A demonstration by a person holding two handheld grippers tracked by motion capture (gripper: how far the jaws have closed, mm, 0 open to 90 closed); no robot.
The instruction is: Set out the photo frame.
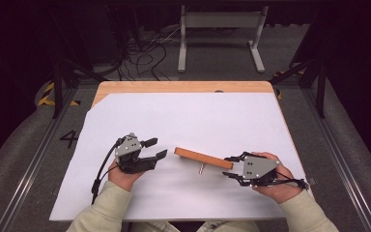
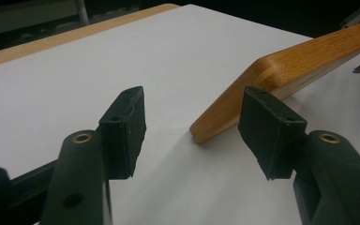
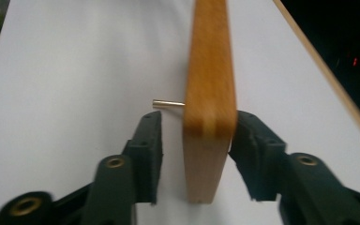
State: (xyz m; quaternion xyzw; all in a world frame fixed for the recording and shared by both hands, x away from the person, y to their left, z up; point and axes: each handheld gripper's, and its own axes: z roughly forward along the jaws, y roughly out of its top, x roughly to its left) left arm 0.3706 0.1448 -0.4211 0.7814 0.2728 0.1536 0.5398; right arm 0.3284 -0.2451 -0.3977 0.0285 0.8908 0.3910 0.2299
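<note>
A flat wooden board (image 1: 204,158) lies across the middle of the white sheet, with a small metal pin (image 1: 201,168) sticking out of its side. Its left end rests on the paper and its right end rises between the jaws of my right gripper (image 1: 228,166). In the right gripper view the board (image 3: 210,93) stands on edge between the pads. The left pad (image 3: 150,140) is clear of the wood, so that gripper (image 3: 198,122) is open. My left gripper (image 1: 157,148) is open and holds nothing, just short of the board's left end (image 2: 225,117).
The white paper sheet (image 1: 183,116) covers most of the wooden table (image 1: 183,87). Behind the table a metal stand (image 1: 220,21) and loose cables (image 1: 145,53) sit on the floor. Dark rails run along both sides.
</note>
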